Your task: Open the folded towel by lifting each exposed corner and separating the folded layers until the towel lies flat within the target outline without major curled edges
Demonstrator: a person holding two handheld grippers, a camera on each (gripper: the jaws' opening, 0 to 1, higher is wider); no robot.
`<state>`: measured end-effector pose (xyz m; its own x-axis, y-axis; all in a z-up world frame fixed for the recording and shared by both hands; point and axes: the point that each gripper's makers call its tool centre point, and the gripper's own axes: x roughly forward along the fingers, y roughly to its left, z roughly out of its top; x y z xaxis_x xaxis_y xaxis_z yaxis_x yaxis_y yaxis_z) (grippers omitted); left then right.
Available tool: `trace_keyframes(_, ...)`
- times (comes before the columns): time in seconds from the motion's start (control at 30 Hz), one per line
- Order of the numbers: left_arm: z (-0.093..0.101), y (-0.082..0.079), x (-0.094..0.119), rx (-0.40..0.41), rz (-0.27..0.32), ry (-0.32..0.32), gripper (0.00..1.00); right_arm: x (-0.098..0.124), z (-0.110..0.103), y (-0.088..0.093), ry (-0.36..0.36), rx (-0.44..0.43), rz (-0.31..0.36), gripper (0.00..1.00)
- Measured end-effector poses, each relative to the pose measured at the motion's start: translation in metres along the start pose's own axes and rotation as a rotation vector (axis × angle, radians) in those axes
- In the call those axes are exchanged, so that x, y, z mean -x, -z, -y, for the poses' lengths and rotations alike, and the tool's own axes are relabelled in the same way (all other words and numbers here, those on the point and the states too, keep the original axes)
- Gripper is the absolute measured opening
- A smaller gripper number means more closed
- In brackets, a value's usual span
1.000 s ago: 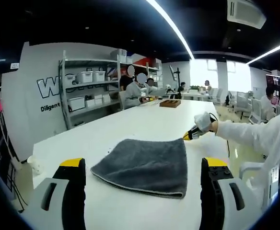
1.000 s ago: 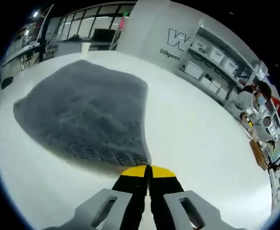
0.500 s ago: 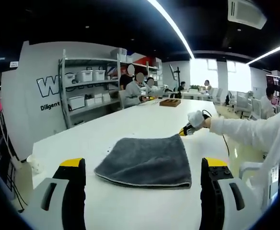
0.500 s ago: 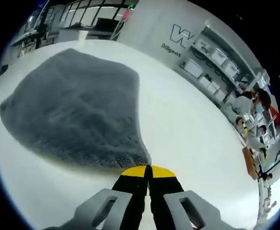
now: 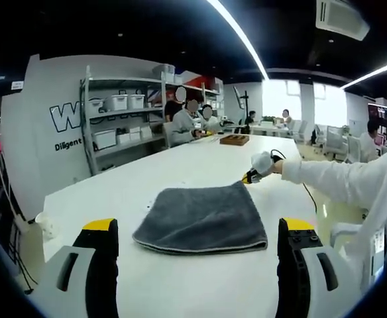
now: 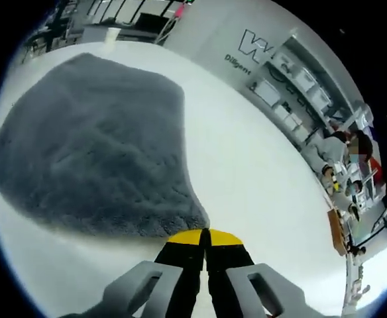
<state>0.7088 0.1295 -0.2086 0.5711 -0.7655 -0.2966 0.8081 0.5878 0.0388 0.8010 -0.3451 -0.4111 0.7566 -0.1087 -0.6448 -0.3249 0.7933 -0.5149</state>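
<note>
Right gripper (image 6: pixel 205 233) first: its yellow-tipped jaws are pressed together with no gap between them, pinching the near corner of the grey towel (image 6: pixel 91 149), which spreads away from the tips across the white table (image 6: pixel 260 179). In the left gripper view that same right gripper (image 5: pixel 249 176) comes in from the right, held by a gloved hand (image 5: pixel 262 162) on a white sleeve (image 5: pixel 339 185), its tip touching the far right corner of the towel (image 5: pixel 202 218).

Over to the left gripper (image 5: pixel 197 232): its two jaws stand wide apart at the bottom of its view, yellow caps up, holding nothing and touching nothing. It sits on the near side of the towel, clear of the cloth, with the table (image 5: pixel 147 179) between the jaws.

The towel lies folded on the tabletop, a doubled edge showing along its near side, the surface smooth and mostly flat. I cannot make out a target outline on the table.

Beyond, a metal shelving unit (image 5: pixel 117 126) with white bins stands against a wall, and seated people (image 5: pixel 187 122) are gathered at the far end of the table near a brown box (image 5: pixel 235 140).
</note>
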Motion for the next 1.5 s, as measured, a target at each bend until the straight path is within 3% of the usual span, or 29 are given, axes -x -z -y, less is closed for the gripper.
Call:
trace_keyframes(0.2,0.003,0.003,-0.001,0.004,-0.003,-0.003,0.99,-0.013,0.01,-0.005,0.018,0.016,-0.015,0.0)
trace_keyframes(0.5,-0.008,0.009,-0.005,0.029,-0.018,-0.018,0.99,-0.034,0.026,-0.016,0.029,0.046,-0.032,0.0)
trace_keyframes(1.0,-0.02,0.013,-0.017,0.068,-0.045,-0.046,0.99,-0.073,0.052,-0.049,0.04,0.111,-0.059,0.0)
trace_keyframes(1.3,-0.052,0.007,-0.013,0.063,-0.063,-0.061,0.99,-0.102,0.068,-0.069,0.044,0.127,-0.081,0.0)
trace_keyframes(1.5,-0.042,0.013,-0.025,0.054,-0.091,-0.06,0.99,-0.116,0.077,-0.077,0.046,0.139,-0.088,0.0)
